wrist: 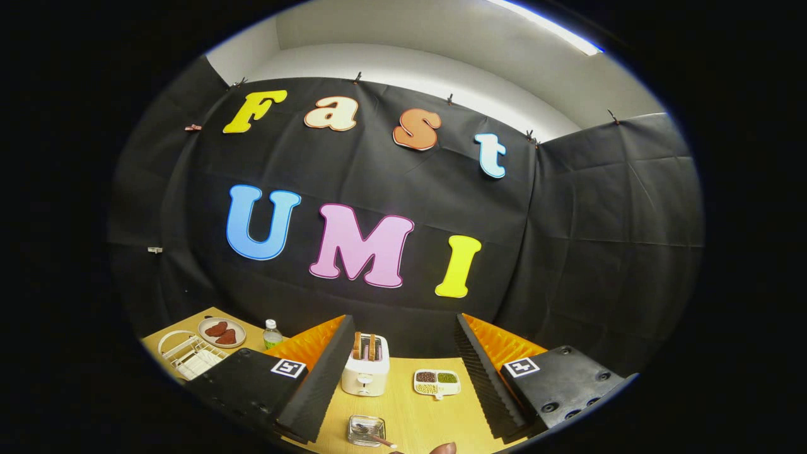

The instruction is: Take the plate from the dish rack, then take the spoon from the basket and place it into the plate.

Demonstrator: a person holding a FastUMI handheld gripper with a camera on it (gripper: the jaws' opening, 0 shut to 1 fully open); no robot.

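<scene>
gripper (403,378) open (holding nothing) | dish rack (189,354) half hidden | spoon (372,436) indistinct

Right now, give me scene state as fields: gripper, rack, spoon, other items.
gripper: gripper open, fingers spread, holding nothing
table: wooden table
dish rack: white wire dish rack, beyond the left finger
spoon: in small clear basket, between the fingers
toaster: toaster with toast, beyond the basket
other: sectioned dish; bottle; plate of food
</scene>
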